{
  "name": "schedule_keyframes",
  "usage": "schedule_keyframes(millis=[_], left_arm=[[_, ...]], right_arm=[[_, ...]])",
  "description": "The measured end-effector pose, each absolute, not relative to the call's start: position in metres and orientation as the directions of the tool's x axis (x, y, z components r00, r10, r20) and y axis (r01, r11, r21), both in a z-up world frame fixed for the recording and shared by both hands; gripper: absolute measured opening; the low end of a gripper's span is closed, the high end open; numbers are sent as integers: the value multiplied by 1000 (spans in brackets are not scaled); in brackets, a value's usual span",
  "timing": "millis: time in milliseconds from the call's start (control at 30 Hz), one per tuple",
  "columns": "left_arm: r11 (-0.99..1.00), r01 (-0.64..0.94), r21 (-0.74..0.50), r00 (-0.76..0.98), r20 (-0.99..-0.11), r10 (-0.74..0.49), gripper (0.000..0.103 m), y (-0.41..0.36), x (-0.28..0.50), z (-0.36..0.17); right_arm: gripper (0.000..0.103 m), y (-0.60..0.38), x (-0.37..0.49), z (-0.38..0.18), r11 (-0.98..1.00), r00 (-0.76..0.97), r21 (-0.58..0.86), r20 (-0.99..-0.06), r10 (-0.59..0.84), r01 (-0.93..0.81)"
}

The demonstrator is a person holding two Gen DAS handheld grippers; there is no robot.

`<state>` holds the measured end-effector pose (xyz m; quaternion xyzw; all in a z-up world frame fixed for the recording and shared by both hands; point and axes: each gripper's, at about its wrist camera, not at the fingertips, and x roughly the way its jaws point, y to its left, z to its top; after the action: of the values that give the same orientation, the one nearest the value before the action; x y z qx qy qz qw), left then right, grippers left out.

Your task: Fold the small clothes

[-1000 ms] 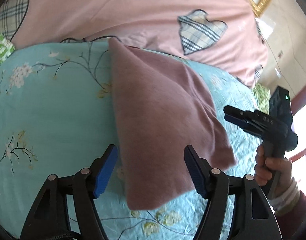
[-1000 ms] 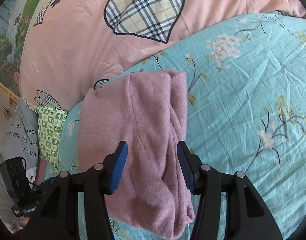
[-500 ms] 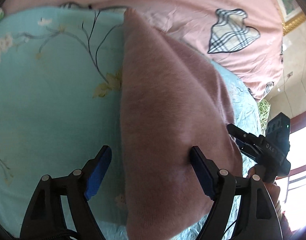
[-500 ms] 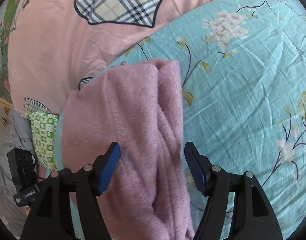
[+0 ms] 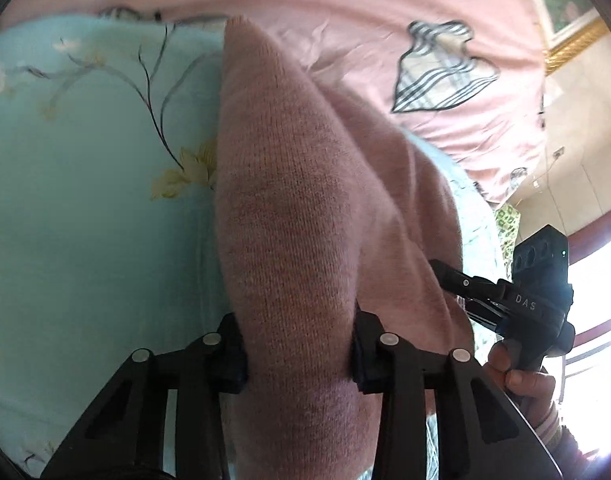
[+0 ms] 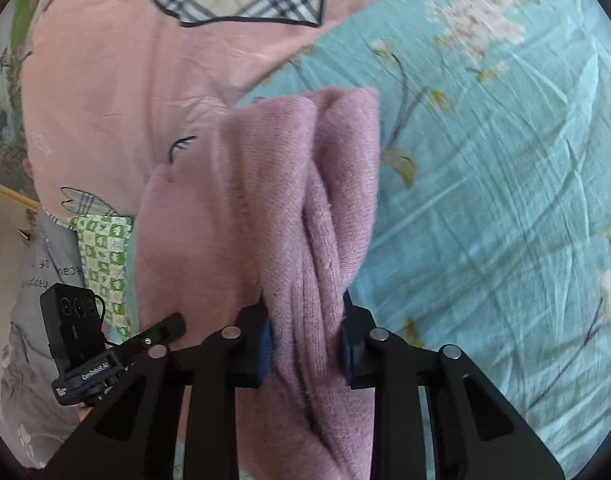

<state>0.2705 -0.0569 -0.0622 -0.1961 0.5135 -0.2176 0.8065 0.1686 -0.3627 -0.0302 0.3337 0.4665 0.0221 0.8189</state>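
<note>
Pink knit garment, part-folded, on bed. Left tool and right tool each clenched on its near edge. Step: gripping for next fold. Requires: lifting both together, evenly.

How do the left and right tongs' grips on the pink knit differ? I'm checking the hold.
Left tongs clamp a smooth, rounded fold of the pink knit; right tongs clamp a bunched, creased edge with several layers. The left bundle looks thicker than the right. Both are shut on the knit.
</note>
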Motion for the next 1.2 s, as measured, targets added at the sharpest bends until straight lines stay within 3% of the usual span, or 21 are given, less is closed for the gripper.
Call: schedule_keyframes(millis=[333,633,800,967,1200], left_arm=[[838,124,-531,471,-712,-521,36,40,166,-3],[861,25,-509,485,-746,-456,36,117,71,-17],[879,-52,-474,421,-809,-411,43,130,60,-64],[875,-122,-468,420,-823,-382,61,146,52,-71],[925,-122,-359,473,-841,-264,62,156,46,-42]], right_arm=[[27,-276,139,13,747,547,652,-675,495,130],[27,-174,109,-22,729,410,683,-679,608,49],[27,-154,108,-58,768,342,636,-740,579,76],[48,-161,103,-70,780,354,606,-772,528,157],[48,-164,88,-23,834,466,536,-776,425,131]])
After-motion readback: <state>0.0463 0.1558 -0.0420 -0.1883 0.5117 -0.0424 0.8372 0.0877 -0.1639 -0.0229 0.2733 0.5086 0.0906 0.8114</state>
